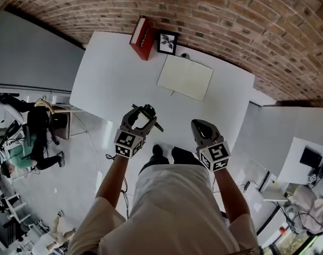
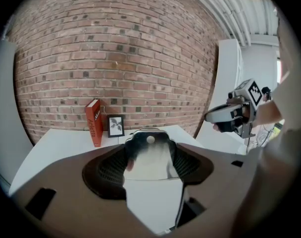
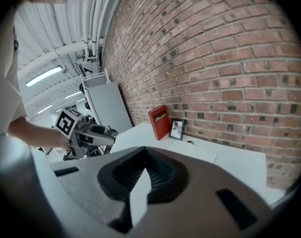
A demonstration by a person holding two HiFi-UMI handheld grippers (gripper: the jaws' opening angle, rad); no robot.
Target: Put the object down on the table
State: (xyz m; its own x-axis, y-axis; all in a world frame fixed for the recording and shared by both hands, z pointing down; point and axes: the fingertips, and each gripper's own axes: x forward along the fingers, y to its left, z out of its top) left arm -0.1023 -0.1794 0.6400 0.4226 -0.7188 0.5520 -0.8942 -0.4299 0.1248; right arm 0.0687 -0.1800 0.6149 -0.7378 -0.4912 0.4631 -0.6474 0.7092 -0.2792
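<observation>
White bench [image 1: 113,73] at upper centre; left fingers [image 2: 103,170] wide, clamped on shiny object [image 2: 149,157]; right fingers [image 3: 121,175] closed, empty; carry step; next: lower object to bench, release.

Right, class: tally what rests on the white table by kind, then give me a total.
Red hardback book: 1
Black-framed picture: 1
White rectangular pad: 1
Small dark item beside the frame, too small to identify: 1
Total: 4
</observation>
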